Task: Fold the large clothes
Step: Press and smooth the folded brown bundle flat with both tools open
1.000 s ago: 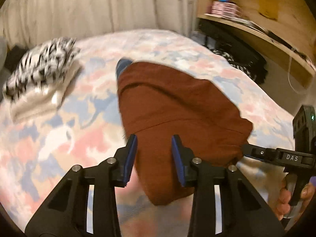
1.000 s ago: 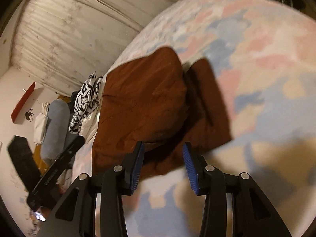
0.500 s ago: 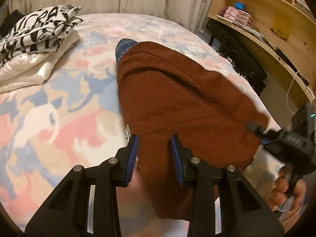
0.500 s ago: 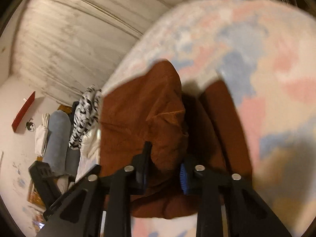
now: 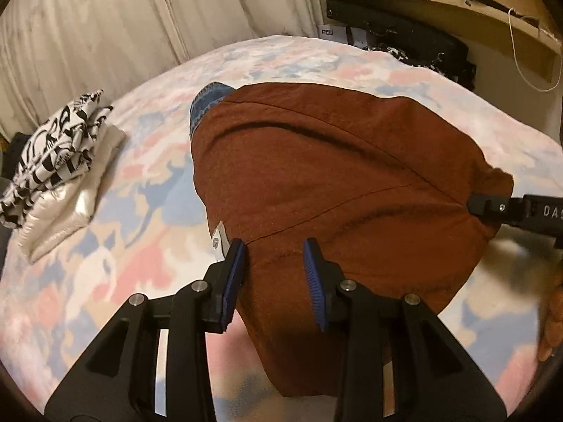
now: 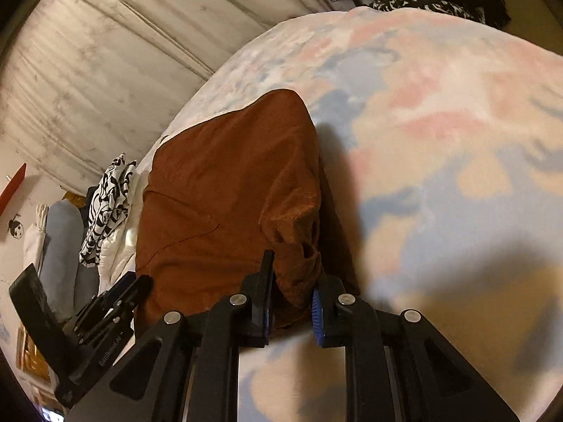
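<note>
A bed (image 5: 133, 267) covered in a pink, blue and cream patterned spread (image 6: 440, 147) carries everything. A rust-brown garment (image 5: 334, 183) lies on it straight ahead of the left gripper (image 5: 274, 274), with a scrap of blue denim (image 5: 207, 102) showing at its far edge. Well to that gripper's left sits a black-and-white patterned cloth (image 5: 59, 147) on a folded cream piece (image 5: 67, 211).

To your left, the folded stack (image 5: 52, 161) sits on the bed (image 5: 105, 263), well apart from the garment (image 5: 334, 183); bare bedspread lies between them. Beyond the garment the bed runs open to the curtain (image 5: 105, 28). On the right, bare bedspread (image 6: 457, 176) stretches to the shelf (image 5: 440, 3).
</note>
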Demonstrator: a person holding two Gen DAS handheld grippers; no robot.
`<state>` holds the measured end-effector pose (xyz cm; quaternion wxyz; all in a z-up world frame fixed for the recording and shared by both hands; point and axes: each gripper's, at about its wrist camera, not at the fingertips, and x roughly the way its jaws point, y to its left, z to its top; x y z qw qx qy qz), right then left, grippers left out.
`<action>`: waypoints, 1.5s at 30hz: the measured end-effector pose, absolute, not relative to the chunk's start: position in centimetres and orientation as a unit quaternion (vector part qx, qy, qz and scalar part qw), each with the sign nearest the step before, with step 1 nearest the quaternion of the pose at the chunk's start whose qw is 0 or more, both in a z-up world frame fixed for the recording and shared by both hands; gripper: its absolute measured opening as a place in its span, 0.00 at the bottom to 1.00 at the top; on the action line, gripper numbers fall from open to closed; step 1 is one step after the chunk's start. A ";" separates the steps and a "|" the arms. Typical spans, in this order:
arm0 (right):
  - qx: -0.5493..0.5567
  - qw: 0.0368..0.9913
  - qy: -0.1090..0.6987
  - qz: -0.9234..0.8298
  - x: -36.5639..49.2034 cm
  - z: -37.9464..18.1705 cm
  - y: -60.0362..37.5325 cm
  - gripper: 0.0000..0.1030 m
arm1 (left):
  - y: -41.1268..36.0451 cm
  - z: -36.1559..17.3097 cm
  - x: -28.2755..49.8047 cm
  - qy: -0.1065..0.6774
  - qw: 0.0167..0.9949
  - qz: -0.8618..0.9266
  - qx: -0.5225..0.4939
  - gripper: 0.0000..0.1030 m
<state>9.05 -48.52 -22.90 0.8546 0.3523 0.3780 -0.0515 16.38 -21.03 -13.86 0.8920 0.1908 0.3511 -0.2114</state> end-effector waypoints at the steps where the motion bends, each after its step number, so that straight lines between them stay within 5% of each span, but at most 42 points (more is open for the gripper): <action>1: 0.346 0.855 0.382 -0.051 9.2 -22.8 -48.4 0.17 | -21.0 -13.8 16.4 0.352 0.892 -0.211 0.189 0.30; 3: 0.330 0.856 0.394 -0.050 9.9 -22.8 -48.4 0.22 | -20.9 -13.6 16.3 0.353 0.893 -0.211 0.182 0.30; 6: 0.317 0.853 0.411 -0.051 9.9 -21.9 -49.0 0.46 | -20.6 -13.1 16.4 0.359 0.891 -0.217 0.176 0.32; 13: 0.295 0.871 0.391 -0.042 10.2 -17.6 -51.8 0.58 | -18.8 -10.7 20.3 0.411 0.863 -0.273 0.106 0.33; 23: 0.413 0.800 0.436 -0.007 22.4 -19.5 -58.4 0.56 | -19.6 -10.2 28.7 0.469 0.838 -0.271 0.055 0.34; 25: 0.403 0.794 0.455 0.006 24.3 -20.6 -58.3 0.16 | -20.6 -10.4 29.3 0.466 0.843 -0.258 0.074 0.34; 28: 0.340 0.824 0.453 -0.002 25.4 -19.8 -57.1 0.09 | -21.9 -10.4 29.7 0.453 0.854 -0.235 0.104 0.35; 32: 0.300 0.853 0.426 -0.028 24.8 -19.4 -56.8 0.09 | -22.8 -11.6 30.2 0.449 0.860 -0.207 0.123 0.52; 37: 0.300 0.825 0.477 -0.036 25.2 -23.4 -56.6 0.16 | -23.1 -12.7 29.9 0.435 0.868 -0.200 0.134 0.55; 45: 0.261 0.868 0.418 -0.065 19.5 -16.5 -56.4 0.25 | -21.4 -9.7 26.0 0.404 0.882 -0.203 0.131 0.55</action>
